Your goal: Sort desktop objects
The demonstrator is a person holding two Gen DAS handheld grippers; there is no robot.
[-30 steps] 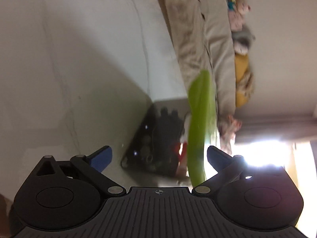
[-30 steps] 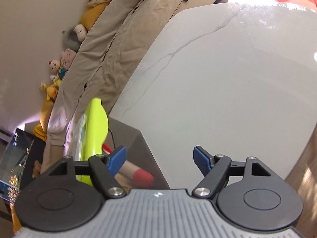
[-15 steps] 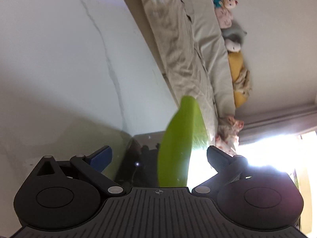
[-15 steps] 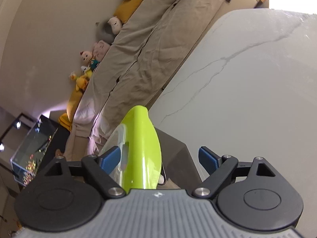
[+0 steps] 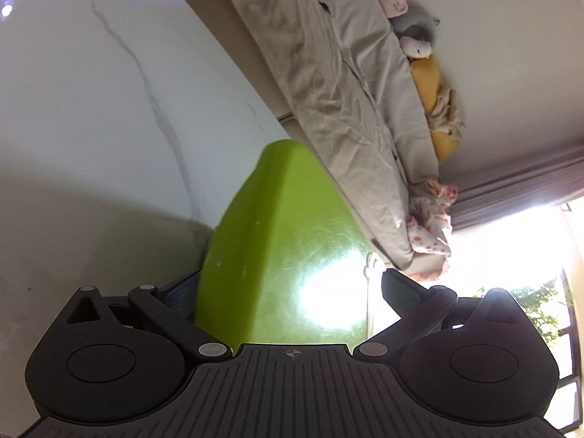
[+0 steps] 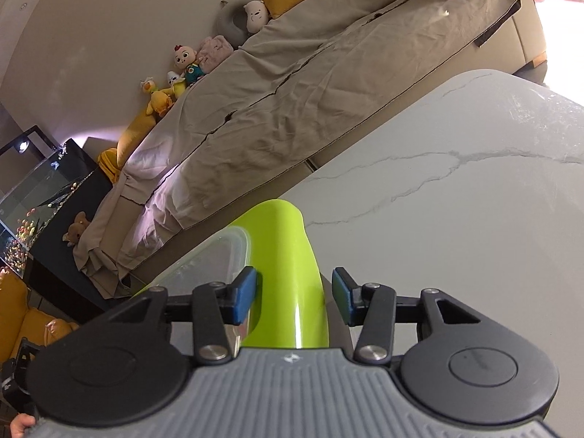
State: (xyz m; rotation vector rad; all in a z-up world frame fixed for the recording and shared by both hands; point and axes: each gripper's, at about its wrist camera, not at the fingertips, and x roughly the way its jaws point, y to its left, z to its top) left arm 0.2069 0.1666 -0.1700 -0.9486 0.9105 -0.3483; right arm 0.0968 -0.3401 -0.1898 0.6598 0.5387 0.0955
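left wrist view first: the left gripper [image 5: 288, 292] has a big lime green lid [image 5: 288, 262] sitting between its jaws, tilted up on edge over the white marble table [image 5: 91, 116]. the jaws stand wide, the right-hand finger clearly isn't touching the lid, and the other side is hidden behind the green, so i read it as released, not grasping. a sofa with a beige cover [image 5: 328, 91] runs along behind with plush toys on it. right wrist view: the right gripper [image 6: 294, 297] straddles the green rim of that same lid, whose clear centre panel [image 6: 215, 255] shows off to the left. its jaws have just been closing with the rim between them, but there's a visible gap at both blue pads [image 6: 244, 294], so it's not clamped yet, more like about to pinch. my guess at the step: picking the lid up off the storage box so it can go on or be set aside, lid held up in the air over the near table edge. next move probably needs the right jaws to finish squeezing the rim squarely before anything gets carried, since that glossy plastic looks slippery and it's standing on edge.
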